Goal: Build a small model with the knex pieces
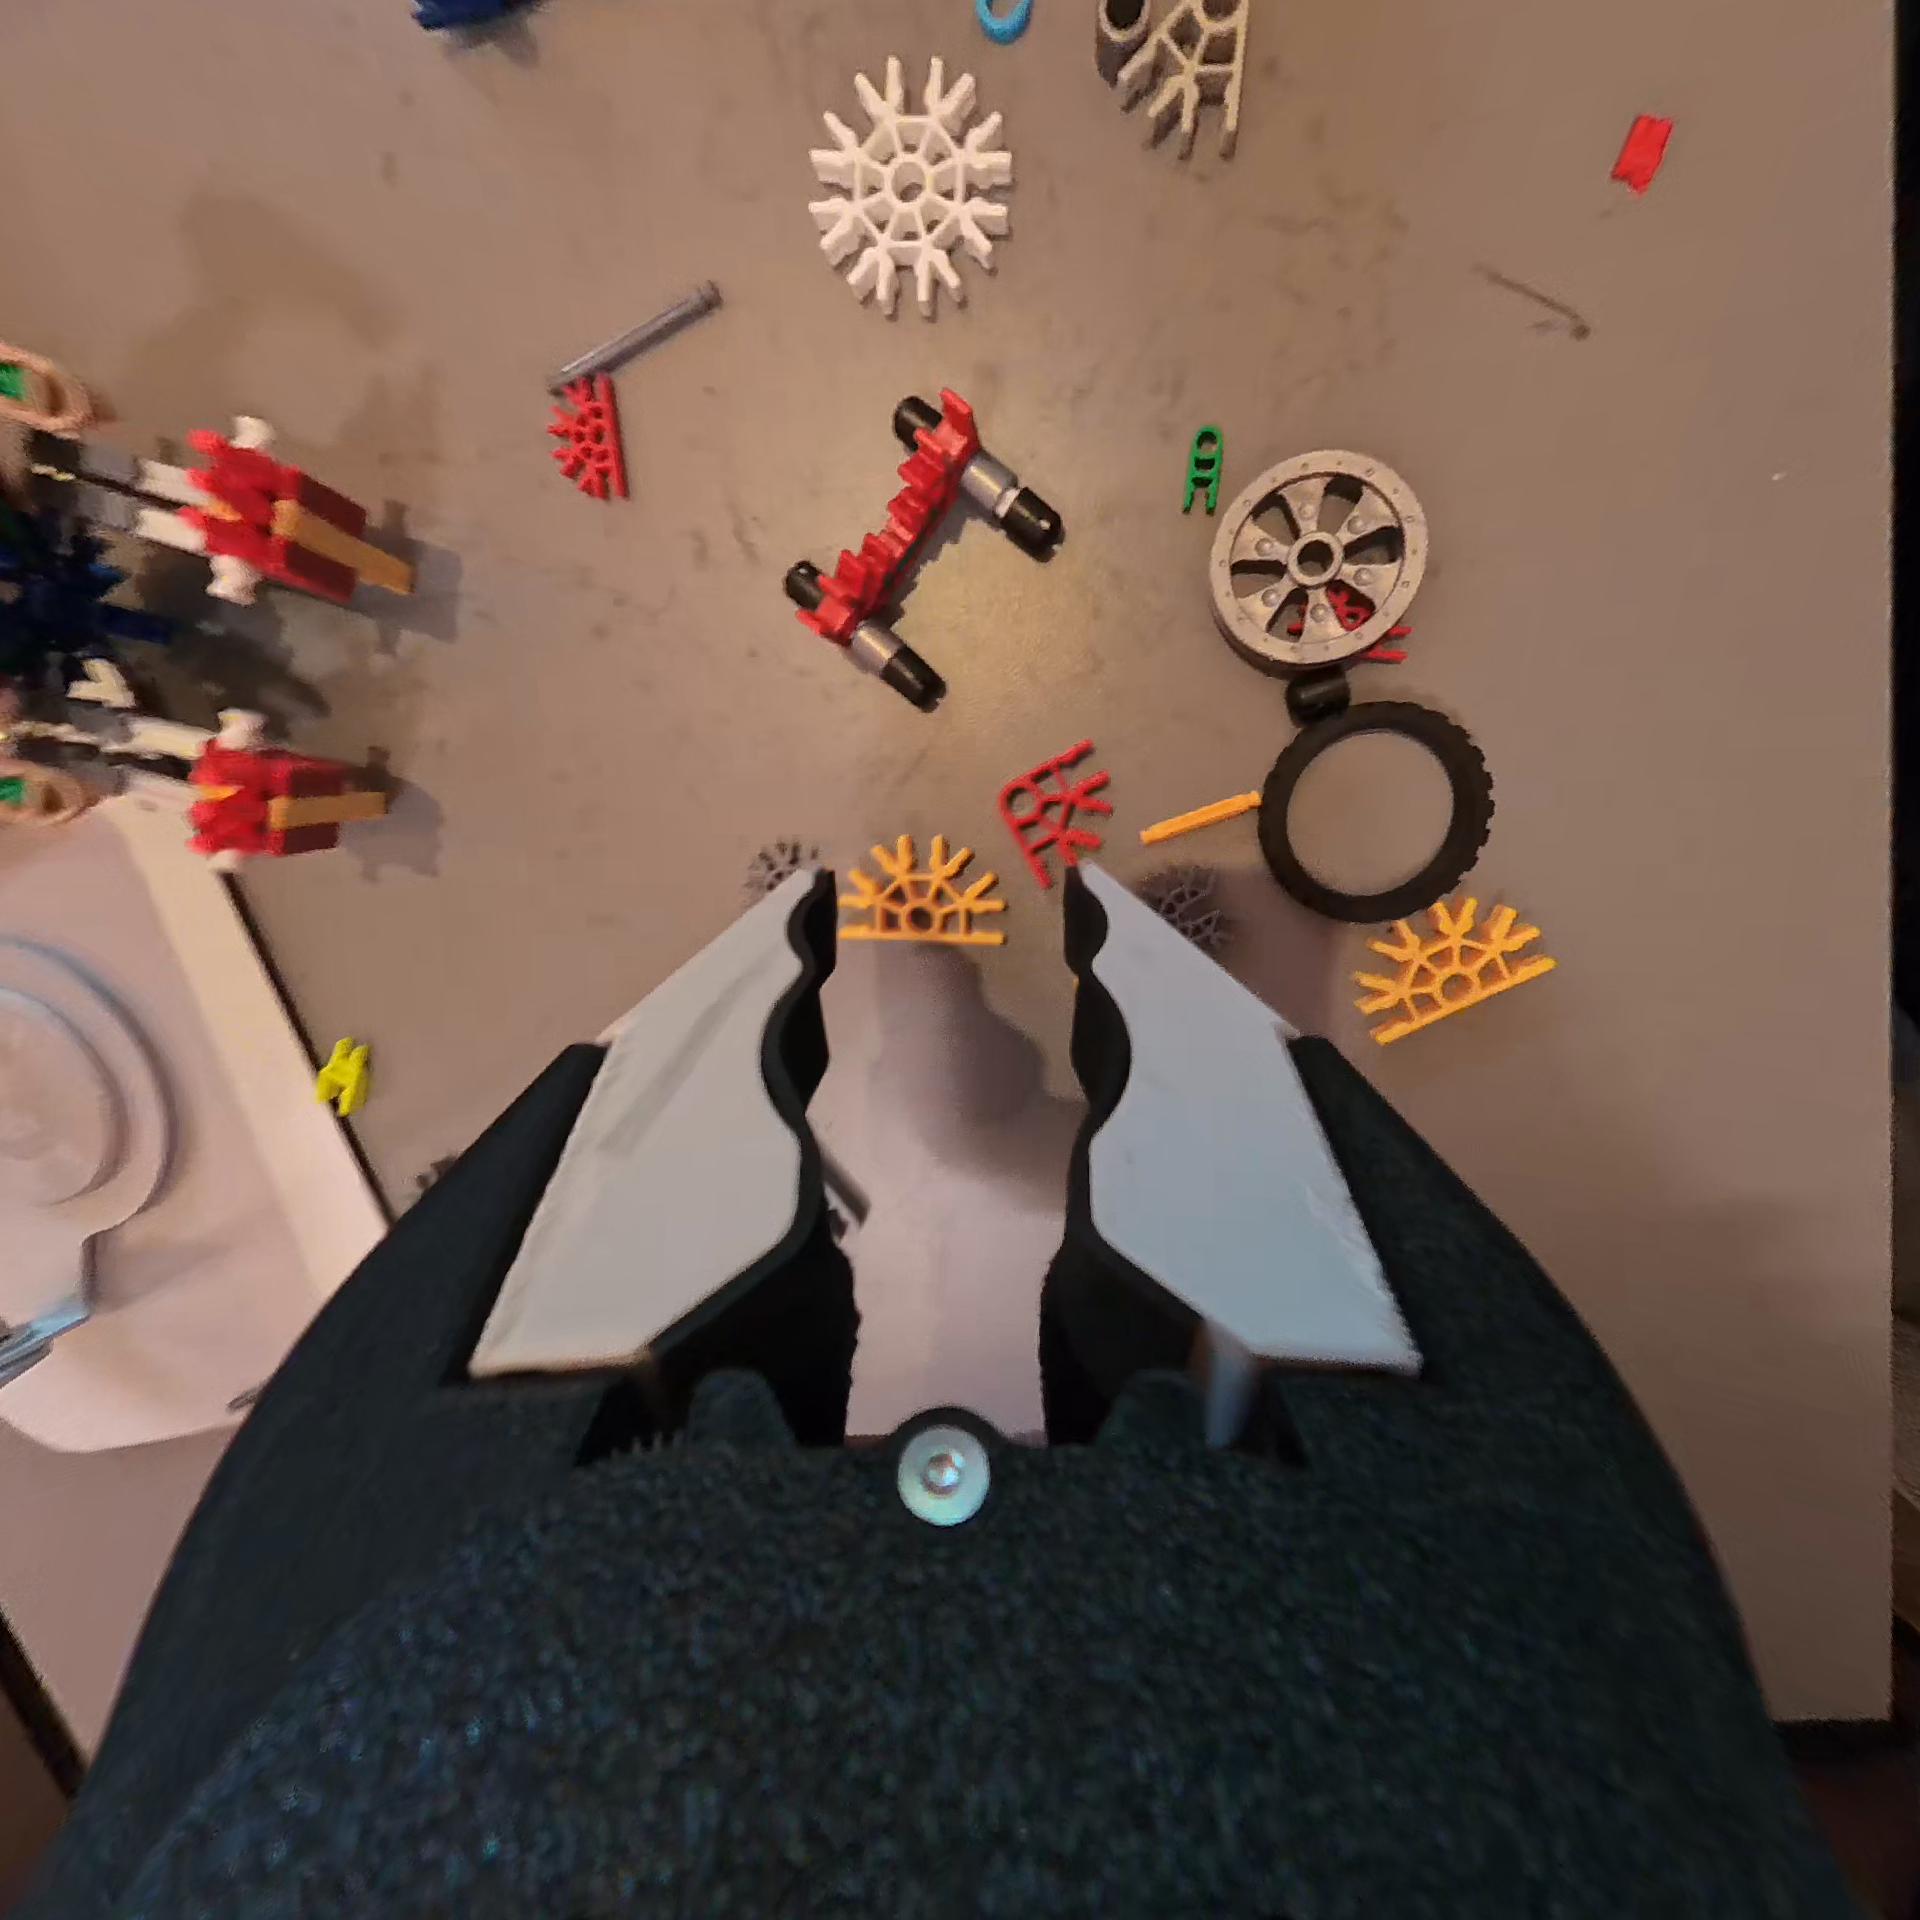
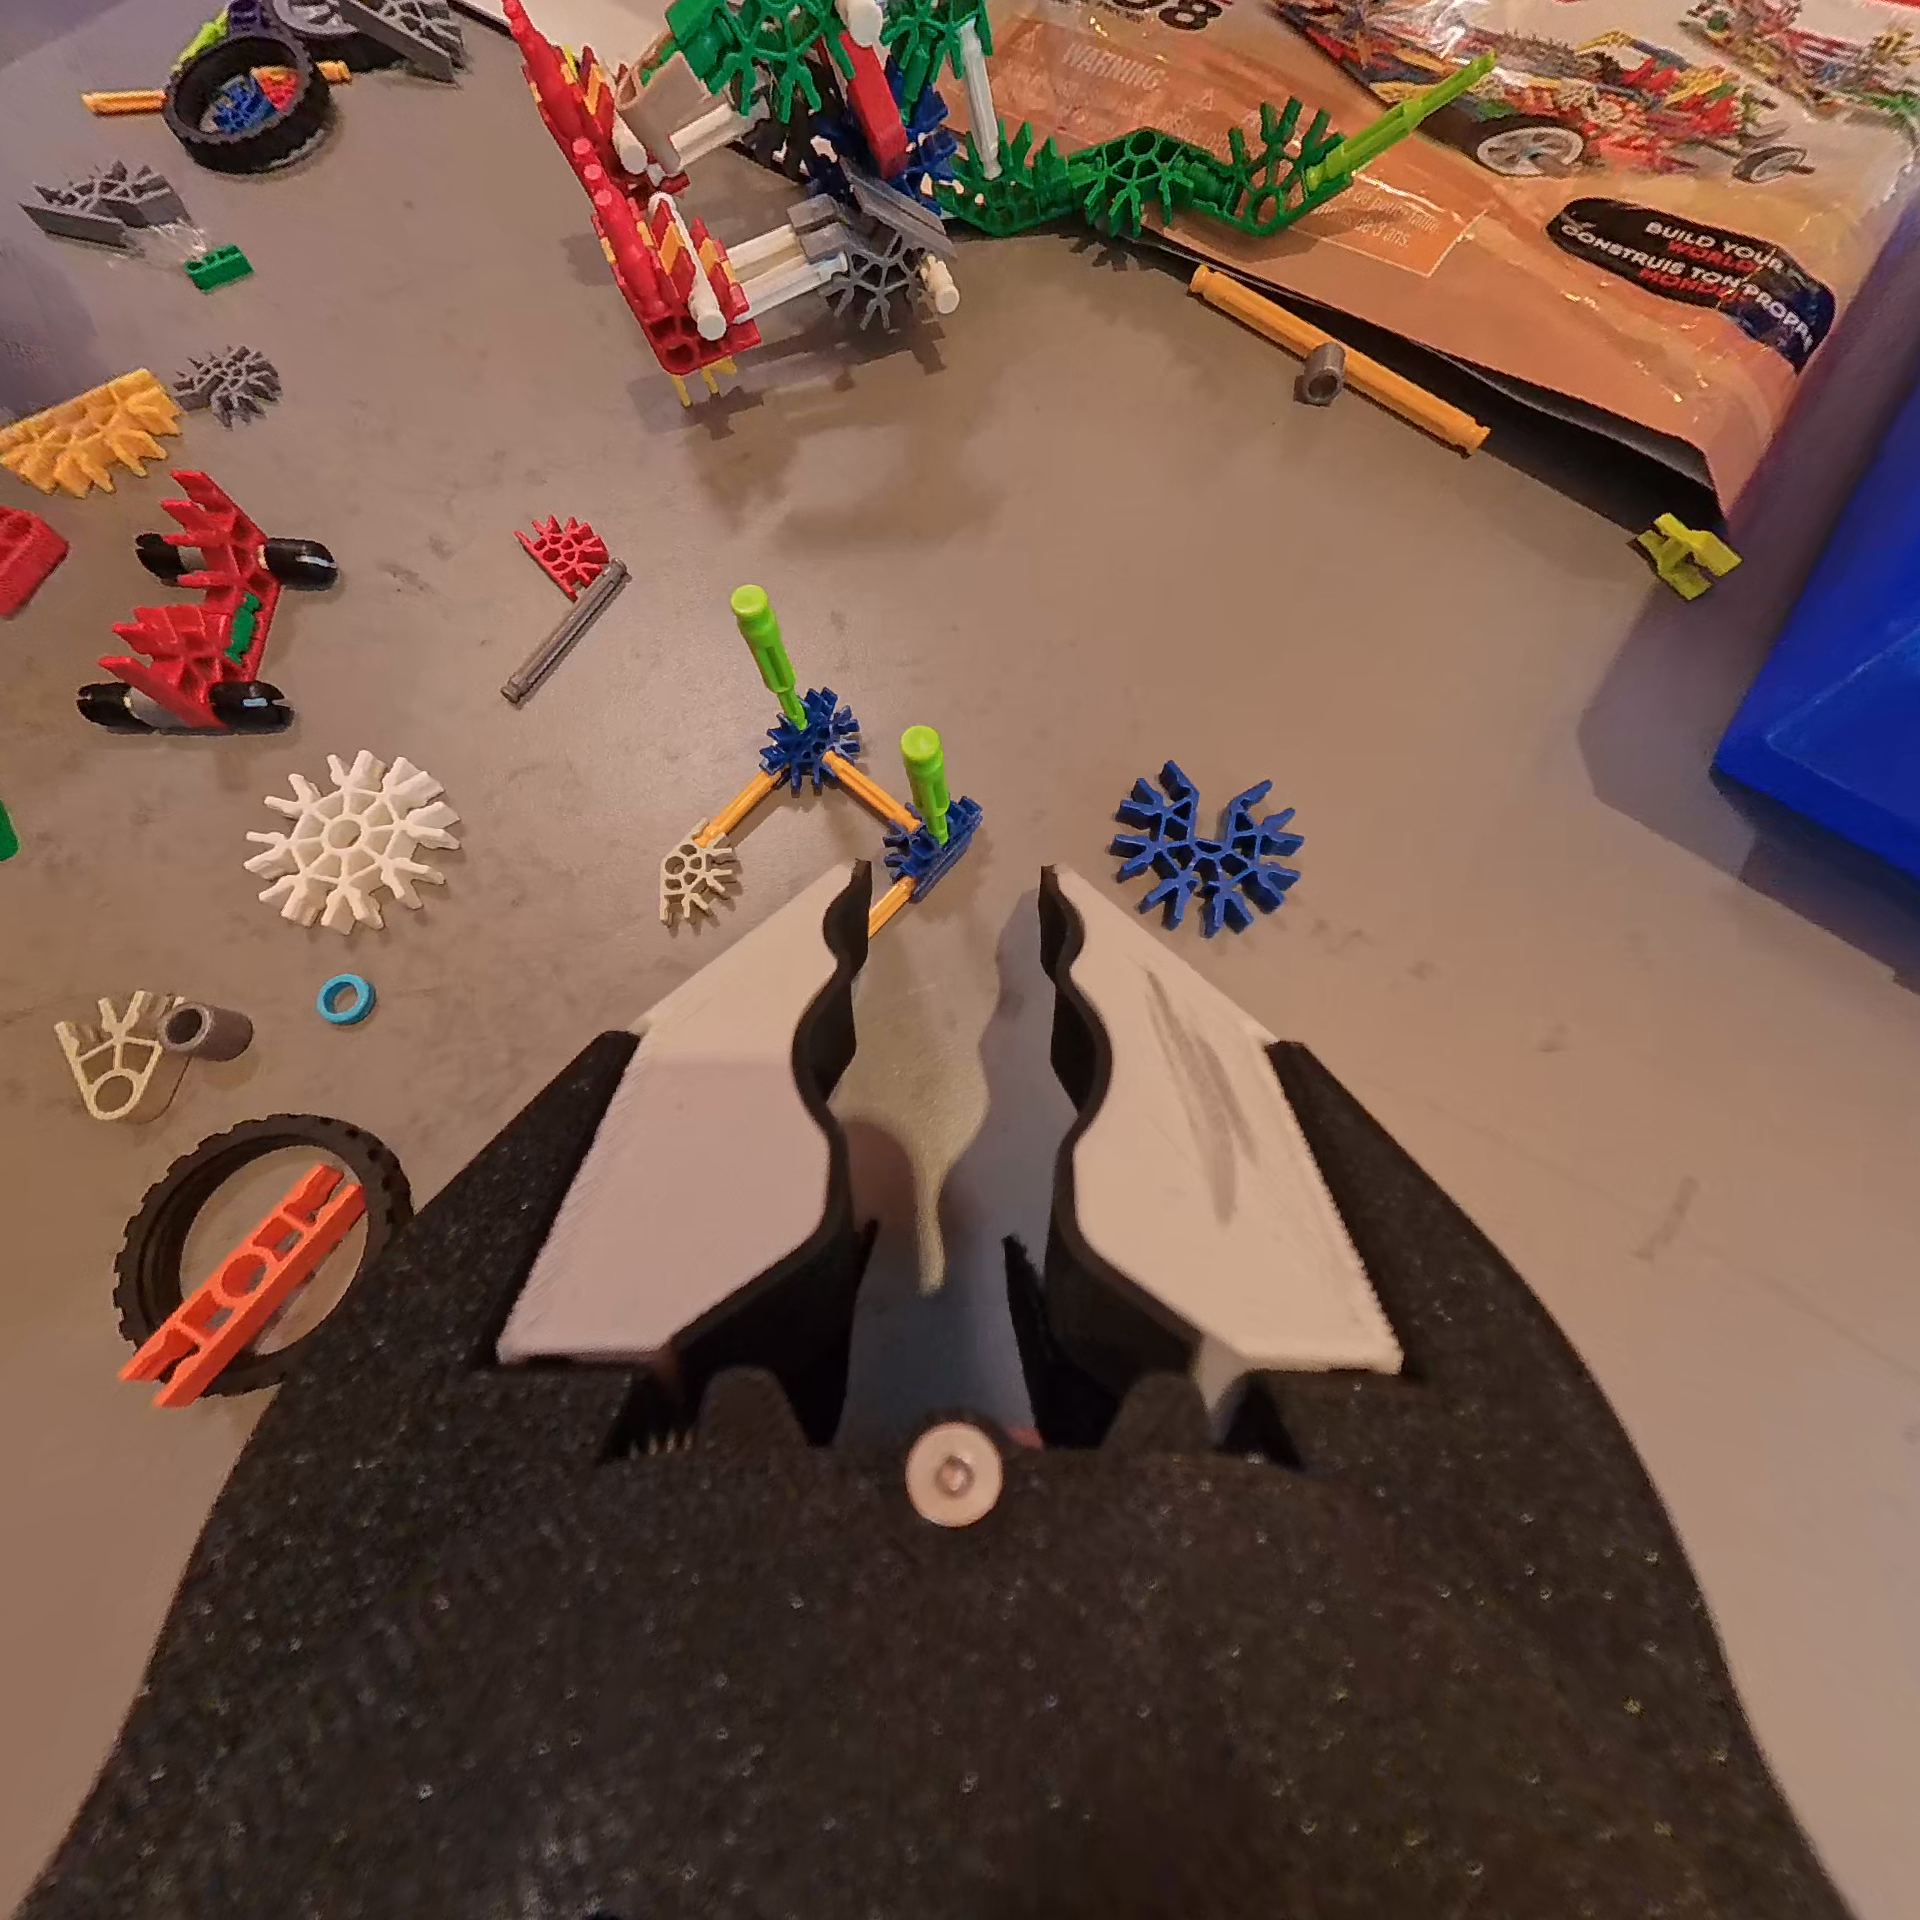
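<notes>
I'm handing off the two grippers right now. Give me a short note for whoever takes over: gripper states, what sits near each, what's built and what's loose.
Left gripper: open, empty, above the grey table; a yellow half-round plastic connector lies at its tips, a red fan-shaped connector just beyond.
Right gripper: open, empty; nearest is a small assembly of blue connectors, yellow rods and two upright lime pegs, with a loose blue double connector to its right.
Built: a large red, green and white model farther off.
Loose: white snowflake connector, silver wheel hub, black tyre.
</notes>
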Demonstrator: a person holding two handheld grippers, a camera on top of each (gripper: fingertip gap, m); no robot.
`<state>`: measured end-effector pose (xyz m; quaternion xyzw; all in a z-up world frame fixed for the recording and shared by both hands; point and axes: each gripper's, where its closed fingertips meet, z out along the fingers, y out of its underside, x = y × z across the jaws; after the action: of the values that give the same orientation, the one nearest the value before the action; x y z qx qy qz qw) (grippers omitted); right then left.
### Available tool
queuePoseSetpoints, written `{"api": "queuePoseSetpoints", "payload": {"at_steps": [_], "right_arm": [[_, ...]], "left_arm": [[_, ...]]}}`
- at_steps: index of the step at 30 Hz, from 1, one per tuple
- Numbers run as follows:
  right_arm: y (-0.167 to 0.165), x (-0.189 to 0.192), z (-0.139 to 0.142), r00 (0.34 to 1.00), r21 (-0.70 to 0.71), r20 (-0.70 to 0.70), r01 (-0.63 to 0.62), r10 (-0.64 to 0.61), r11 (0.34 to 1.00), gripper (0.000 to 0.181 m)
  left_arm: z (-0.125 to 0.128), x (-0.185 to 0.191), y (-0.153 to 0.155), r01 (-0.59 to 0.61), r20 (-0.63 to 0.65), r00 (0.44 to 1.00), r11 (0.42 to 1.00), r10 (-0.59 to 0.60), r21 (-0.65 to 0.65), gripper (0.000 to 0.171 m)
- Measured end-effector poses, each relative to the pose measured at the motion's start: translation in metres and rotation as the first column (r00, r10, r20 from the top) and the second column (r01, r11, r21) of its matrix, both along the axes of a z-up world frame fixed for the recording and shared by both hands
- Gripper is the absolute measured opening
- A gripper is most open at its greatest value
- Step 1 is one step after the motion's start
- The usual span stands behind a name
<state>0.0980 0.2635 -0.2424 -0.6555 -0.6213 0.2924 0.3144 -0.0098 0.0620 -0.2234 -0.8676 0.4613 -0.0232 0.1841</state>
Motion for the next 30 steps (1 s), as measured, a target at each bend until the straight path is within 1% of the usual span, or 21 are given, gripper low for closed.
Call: {"api": "queuePoseSetpoints", "payload": {"at_steps": [4, 9, 14, 17, 20, 24, 27, 30], "right_arm": [[0.000, 0.000, 0.000, 1.000, 0.006, -0.002, -0.002, 0.002, 1.000, 0.032], [-0.001, 0.000, 0.000, 1.000, 0.004, -0.003, -0.003, 0.003, 1.000, 0.032], [-0.001, 0.000, 0.000, 1.000, 0.012, 0.000, -0.003, 0.003, 1.000, 0.032], [-0.001, 0.000, 0.000, 1.000, 0.010, 0.000, -0.003, 0.003, 1.000, 0.032], [-0.001, 0.000, 0.000, 1.000, 0.005, -0.002, -0.002, 0.002, 1.000, 0.032], [0.000, 0.000, 0.000, 1.000, 0.006, 0.002, 0.001, -0.001, 1.000, 0.032], [0.000, 0.000, -0.001, 1.000, 0.003, 0.005, 0.003, -0.003, 1.000, 0.032], [0.000, 0.000, -0.001, 1.000, 0.001, 0.009, 0.004, -0.004, 1.000, 0.032]], "left_arm": [[0.039, -0.019, -0.001, -0.051, 0.018, 0.999, 0.995, 0.049, 0.088, 0.042], [0.083, -0.059, -0.014, -0.138, 0.001, 0.990, 0.974, 0.140, 0.181, 0.041], [0.114, -0.107, -0.037, -0.240, -0.019, 0.967, 0.937, 0.253, 0.256, 0.040], [0.126, -0.143, -0.055, -0.309, -0.044, 0.941, 0.908, 0.335, 0.283, 0.040], [0.131, -0.183, -0.075, -0.390, -0.058, 0.904, 0.873, 0.423, 0.292, 0.040], [0.124, -0.218, -0.103, -0.465, -0.067, 0.866, 0.848, 0.495, 0.253, 0.041], [0.111, -0.233, -0.119, -0.488, -0.099, 0.851, 0.845, 0.517, 0.217, 0.041], [0.092, -0.235, -0.129, -0.485, -0.119, 0.855, 0.859, 0.505, 0.165, 0.042]]}}
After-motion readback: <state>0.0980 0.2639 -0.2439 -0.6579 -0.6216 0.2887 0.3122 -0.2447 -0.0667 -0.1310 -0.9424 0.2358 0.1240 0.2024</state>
